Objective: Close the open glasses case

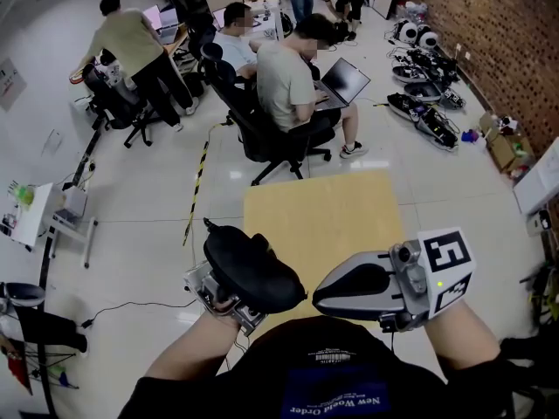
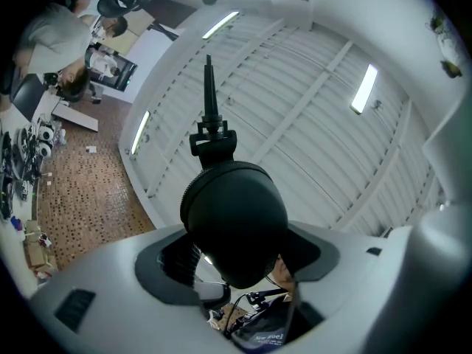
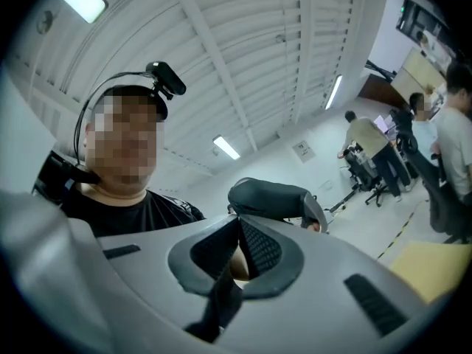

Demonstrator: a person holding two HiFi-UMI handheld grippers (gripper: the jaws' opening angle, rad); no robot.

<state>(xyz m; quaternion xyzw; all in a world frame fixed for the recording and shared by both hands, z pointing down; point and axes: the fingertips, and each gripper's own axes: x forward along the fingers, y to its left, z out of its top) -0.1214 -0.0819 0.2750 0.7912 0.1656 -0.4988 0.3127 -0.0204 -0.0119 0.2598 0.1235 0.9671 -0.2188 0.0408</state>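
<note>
The black glasses case (image 1: 253,269) hangs in the air in front of my chest, above the near edge of the tan table (image 1: 323,212). My left gripper (image 1: 229,298) points upward and is shut on it from below. In the left gripper view the case (image 2: 234,223) fills the gap between the jaws, and its two halves look closed together. My right gripper (image 1: 318,298) sits just right of the case with its tip close to the case's right end. Its jaws are shut and empty. The right gripper view shows the case (image 3: 269,196) just beyond the closed fingers (image 3: 258,248).
Past the table, people sit on office chairs (image 1: 262,133) with a laptop (image 1: 342,81). Robot gear (image 1: 424,103) lies along the brick wall at right. A striped cable strip (image 1: 197,182) runs over the floor at left, near a small white stand (image 1: 39,212).
</note>
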